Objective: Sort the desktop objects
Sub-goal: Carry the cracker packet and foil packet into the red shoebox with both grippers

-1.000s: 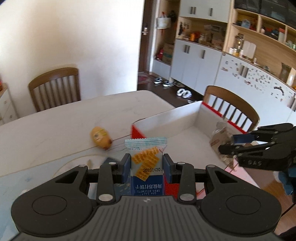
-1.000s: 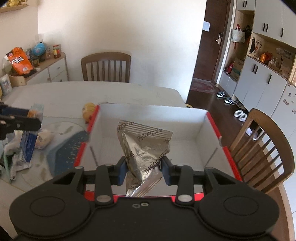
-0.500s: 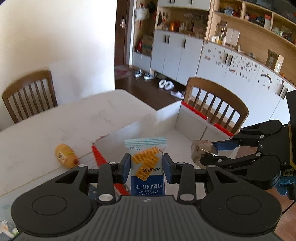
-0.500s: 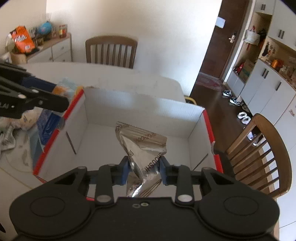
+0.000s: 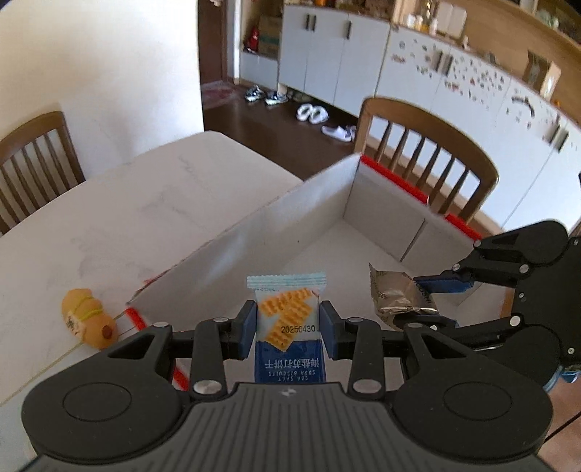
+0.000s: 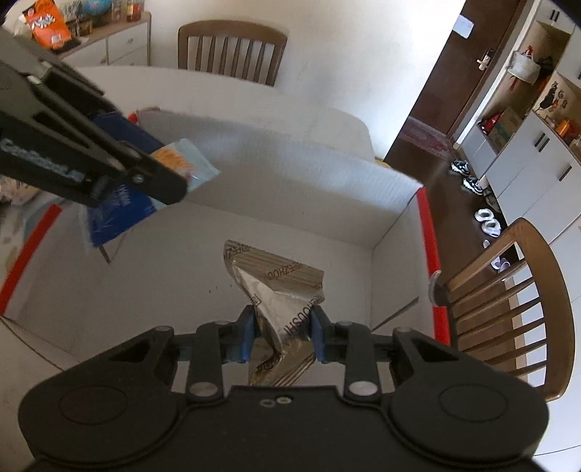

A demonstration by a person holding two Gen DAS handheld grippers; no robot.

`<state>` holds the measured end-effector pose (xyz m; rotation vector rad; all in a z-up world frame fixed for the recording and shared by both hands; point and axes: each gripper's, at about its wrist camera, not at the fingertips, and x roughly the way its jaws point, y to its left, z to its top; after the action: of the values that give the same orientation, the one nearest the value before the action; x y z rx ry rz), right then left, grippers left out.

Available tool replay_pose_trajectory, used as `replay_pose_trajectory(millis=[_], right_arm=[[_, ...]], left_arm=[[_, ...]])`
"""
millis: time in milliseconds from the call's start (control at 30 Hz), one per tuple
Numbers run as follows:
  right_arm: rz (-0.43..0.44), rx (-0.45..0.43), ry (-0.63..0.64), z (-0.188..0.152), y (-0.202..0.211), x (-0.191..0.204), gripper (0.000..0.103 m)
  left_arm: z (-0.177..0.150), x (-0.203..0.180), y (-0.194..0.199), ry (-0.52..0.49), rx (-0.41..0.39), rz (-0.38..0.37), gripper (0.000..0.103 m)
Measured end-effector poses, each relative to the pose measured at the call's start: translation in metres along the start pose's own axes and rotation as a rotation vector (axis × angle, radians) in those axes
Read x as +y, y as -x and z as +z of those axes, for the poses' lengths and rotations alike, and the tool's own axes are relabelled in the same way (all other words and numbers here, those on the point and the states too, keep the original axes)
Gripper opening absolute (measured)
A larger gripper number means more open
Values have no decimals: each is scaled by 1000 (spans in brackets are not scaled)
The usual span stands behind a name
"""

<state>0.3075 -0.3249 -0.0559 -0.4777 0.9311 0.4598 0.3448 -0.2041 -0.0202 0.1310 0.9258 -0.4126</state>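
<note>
My left gripper (image 5: 287, 323) is shut on a blue and white cracker packet (image 5: 287, 290), held upright just above the near wall of a white cardboard box with a red rim (image 5: 326, 203). In the right wrist view the left gripper (image 6: 167, 167) hangs over the box's left side with the cracker packet (image 6: 192, 163). My right gripper (image 6: 281, 334) is shut on a crumpled silver foil packet (image 6: 276, 283), low inside the box (image 6: 290, 174). From the left wrist view the right gripper (image 5: 406, 299) and foil packet (image 5: 392, 294) sit at the right.
A yellow toy figure (image 5: 87, 319) lies on the white table (image 5: 127, 218) left of the box. A wooden chair (image 5: 425, 145) stands behind the box, another chair (image 6: 232, 47) at the table's far side. An orange snack bag (image 6: 45, 23) sits on a sideboard.
Both grippers moved in over the box and sank lower. The left one crossed the box's red rim with the cracker packet. The right jaws pinched the foil packet tighter.
</note>
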Motion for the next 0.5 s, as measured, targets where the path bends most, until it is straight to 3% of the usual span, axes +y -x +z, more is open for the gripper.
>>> replay_pose_trajectory(millis=[500], right_arm=[[35, 66, -14, -3, -20, -4, 30]], left_arm=[[-4, -7, -54, -74, 177, 21, 35]])
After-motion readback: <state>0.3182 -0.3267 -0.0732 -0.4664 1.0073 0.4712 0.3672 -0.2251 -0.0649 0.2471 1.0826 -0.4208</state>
